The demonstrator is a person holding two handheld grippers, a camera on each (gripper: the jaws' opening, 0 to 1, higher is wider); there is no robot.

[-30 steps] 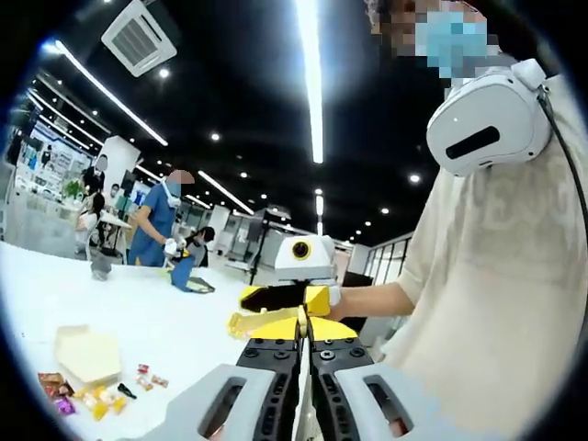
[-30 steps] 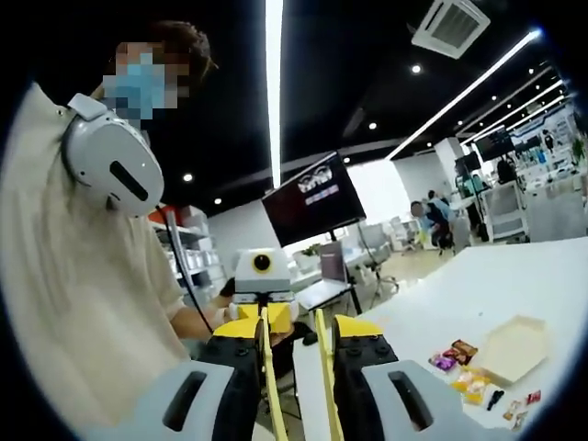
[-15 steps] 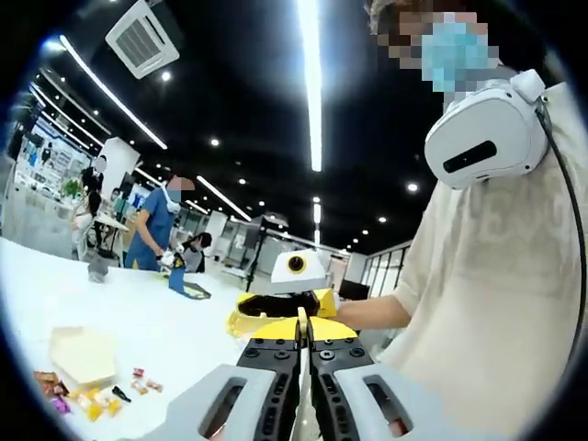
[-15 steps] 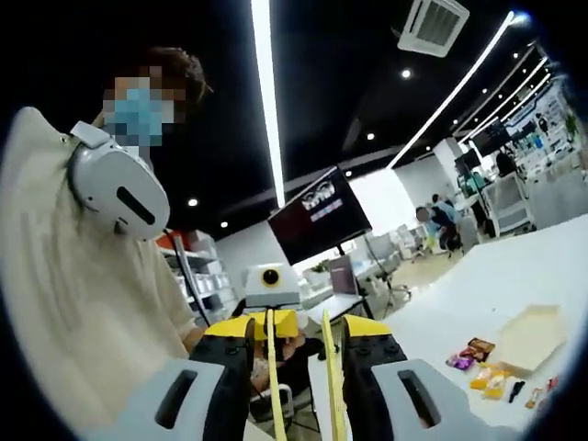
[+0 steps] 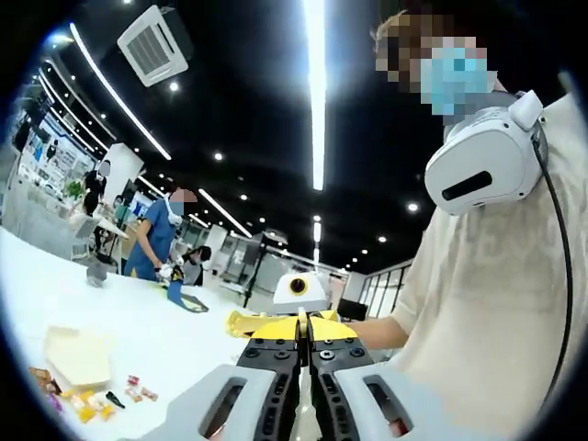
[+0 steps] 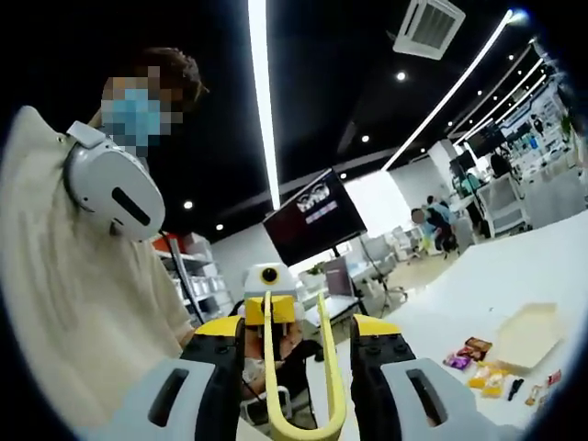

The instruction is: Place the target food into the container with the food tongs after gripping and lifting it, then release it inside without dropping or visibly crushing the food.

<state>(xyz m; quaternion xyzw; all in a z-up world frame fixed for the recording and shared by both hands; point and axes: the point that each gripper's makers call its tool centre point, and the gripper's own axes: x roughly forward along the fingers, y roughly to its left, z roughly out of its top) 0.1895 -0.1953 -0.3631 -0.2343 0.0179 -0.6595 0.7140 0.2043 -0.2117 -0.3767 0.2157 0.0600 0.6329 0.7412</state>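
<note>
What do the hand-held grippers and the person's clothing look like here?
Each hand-held gripper, left and right, has pale grey bodies, black bolted jaws and yellow tips. The person wears a cream short-sleeved shirt, a blue mask and a white headset with a dark cable.

Smooth glossy yellow plastic food tongs, matt pale cardboard-looking container near the surface's edge, glossy white surface, shiny crinkled snack wrappers, matt grey and black plastic right claw, soft matt cream cloth sleeve

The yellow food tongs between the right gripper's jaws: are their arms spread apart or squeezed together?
Spread apart. In the right gripper view the yellow food tongs form an open U, with a clear gap between the two arms.
</note>
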